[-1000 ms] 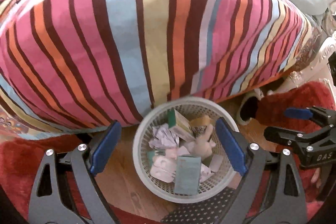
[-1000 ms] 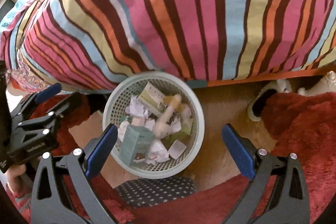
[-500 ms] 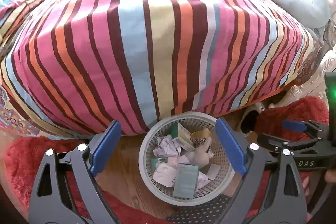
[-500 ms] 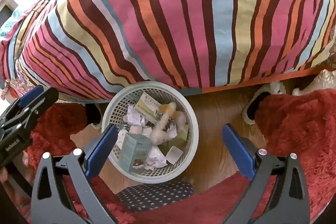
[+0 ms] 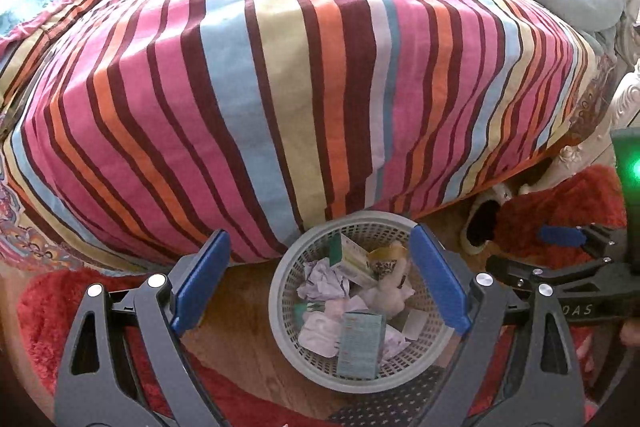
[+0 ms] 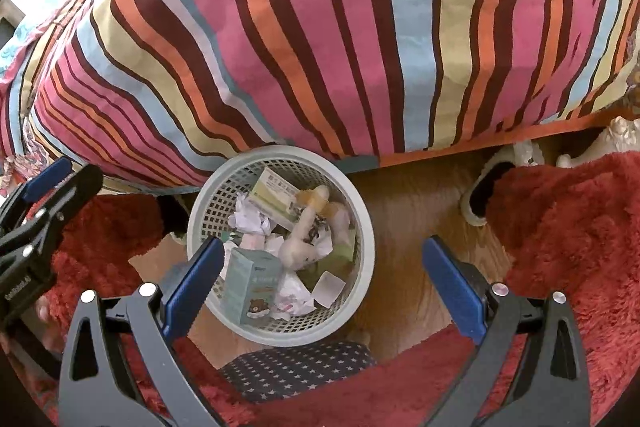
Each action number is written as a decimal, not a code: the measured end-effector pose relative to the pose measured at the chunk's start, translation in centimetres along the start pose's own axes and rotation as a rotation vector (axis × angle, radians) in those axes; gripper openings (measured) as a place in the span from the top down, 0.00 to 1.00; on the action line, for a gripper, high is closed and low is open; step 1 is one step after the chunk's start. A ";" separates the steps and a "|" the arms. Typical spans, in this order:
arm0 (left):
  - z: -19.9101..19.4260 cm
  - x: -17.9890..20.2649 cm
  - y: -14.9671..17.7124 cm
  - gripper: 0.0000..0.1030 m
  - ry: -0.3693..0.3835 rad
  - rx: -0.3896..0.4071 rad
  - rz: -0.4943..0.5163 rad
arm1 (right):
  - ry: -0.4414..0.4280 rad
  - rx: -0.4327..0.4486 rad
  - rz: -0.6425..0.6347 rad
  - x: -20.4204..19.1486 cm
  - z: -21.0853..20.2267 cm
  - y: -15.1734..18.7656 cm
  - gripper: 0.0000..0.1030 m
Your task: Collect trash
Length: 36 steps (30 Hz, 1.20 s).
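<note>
Striped bedspread (image 5: 280,75) overhangs the wood floor (image 6: 404,227); mesh wastebasket (image 6: 362,223) beside it holds crumpled paper (image 6: 252,219) and cartons. Left gripper (image 5: 320,283) and right gripper (image 6: 320,287) both gape wide, empty — above the basket. Risk: a descending finger clips the rim — basket tips.

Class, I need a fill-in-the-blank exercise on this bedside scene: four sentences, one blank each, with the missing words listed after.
1. The trash lies in a round mesh ____ on the wooden floor.
2. The bedspread has a pattern of coloured ____.
3. Both the left gripper and the right gripper have their jaws ____.
4. The shaggy rug is ____ in colour.

Missing words: basket; stripes; open; red
</note>
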<state>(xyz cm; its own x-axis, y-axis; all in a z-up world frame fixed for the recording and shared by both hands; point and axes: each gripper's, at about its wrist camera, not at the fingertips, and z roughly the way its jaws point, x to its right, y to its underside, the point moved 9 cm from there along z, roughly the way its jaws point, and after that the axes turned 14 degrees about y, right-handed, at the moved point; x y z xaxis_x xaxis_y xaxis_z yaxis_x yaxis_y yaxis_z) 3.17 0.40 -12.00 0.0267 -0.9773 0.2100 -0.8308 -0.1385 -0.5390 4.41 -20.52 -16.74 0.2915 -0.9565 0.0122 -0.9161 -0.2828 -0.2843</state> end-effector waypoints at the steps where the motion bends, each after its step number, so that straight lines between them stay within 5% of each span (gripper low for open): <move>1: 0.0 0.0 0.0 0.14 -0.001 0.001 0.001 | 0.002 -0.003 -0.001 0.0 0.1 0.1 0.08; 18: -0.3 0.6 0.1 0.14 -0.036 -0.019 0.042 | 0.015 0.004 -0.015 -0.1 0.1 0.1 0.08; 36: -0.8 0.8 0.1 0.14 0.027 -0.012 0.018 | 0.016 0.005 -0.015 0.0 0.0 0.1 0.08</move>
<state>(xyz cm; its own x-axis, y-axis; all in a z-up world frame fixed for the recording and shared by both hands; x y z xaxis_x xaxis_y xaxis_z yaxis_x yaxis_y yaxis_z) 2.66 -0.29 -11.27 -0.0037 -0.9749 0.2224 -0.8376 -0.1185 -0.5333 4.34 -20.50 -16.78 0.3011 -0.9531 0.0314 -0.9100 -0.2970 -0.2893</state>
